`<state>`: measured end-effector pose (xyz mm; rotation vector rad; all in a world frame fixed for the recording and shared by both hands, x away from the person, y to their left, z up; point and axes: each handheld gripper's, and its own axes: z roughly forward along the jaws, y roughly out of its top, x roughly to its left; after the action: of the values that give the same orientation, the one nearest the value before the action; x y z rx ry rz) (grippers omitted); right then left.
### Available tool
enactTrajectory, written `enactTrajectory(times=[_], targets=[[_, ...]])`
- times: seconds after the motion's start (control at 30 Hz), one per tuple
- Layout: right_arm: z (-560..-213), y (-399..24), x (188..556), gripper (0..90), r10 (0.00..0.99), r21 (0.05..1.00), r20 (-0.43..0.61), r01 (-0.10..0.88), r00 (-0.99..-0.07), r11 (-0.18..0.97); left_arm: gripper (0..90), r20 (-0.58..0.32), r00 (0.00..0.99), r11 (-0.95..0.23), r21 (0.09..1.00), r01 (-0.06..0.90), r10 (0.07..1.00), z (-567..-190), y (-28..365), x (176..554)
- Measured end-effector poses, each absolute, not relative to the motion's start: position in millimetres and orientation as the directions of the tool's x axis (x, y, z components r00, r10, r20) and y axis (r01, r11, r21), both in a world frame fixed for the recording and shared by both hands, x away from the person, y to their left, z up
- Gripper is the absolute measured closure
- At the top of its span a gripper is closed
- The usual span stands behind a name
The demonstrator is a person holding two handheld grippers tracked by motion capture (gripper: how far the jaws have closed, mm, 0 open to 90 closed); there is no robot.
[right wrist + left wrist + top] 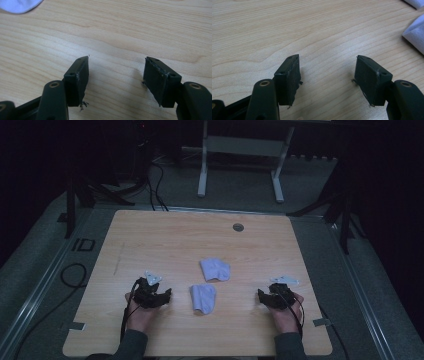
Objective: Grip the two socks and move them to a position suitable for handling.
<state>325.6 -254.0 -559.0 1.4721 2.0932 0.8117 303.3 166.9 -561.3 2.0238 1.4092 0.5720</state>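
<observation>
Two pale cloths, one nearer (203,298) and one farther (215,269), possibly folded, are lying mid-table (150,235) between the left gripper (162,298) and right gripper (264,299), both resting with jaws spread, gripping nothing.

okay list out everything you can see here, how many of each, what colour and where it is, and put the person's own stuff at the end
pale wooden table: one, light wood grain, centre of the high view.
crumpled white cloths: two, white; farther cloth at mid-table, nearer cloth just in front of it, between the grippers.
small round grey grommet: one, grey, near the table's far edge.
white metal frame legs: one stand, white, on the floor beyond the table.
black cables: several, black, on the grey floor at far left.
left hand-held gripper: one, black, near-left of the table, jaws open.
right hand-held gripper: one, black, near-right, jaws open.
</observation>
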Motion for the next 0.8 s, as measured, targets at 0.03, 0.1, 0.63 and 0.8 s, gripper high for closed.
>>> enactTrajectory(times=[0.03,0.1,0.63,0.8], targets=[[-558,-252,325,36.8,0.945,0.687,-0.035,0.678,-0.326,0.260,37.5,0.010,0.344,-0.257,0.687,0.680,0.939,-561,167,303],[-556,-251,323,37.1,0.942,0.687,-0.040,0.675,-0.334,0.269,37.5,0.010,0.345,-0.257,0.687,0.679,0.938,-561,166,303],[-537,-220,316,82.0,0.806,0.708,0.015,0.575,-0.592,0.410,37.4,0.009,0.348,-0.258,0.689,0.677,0.937,-562,166,303],[-535,-202,318,90.0,0.768,0.707,0.000,0.542,-0.641,0.453,37.4,0.009,0.348,-0.258,0.689,0.677,0.937,-562,166,303]])
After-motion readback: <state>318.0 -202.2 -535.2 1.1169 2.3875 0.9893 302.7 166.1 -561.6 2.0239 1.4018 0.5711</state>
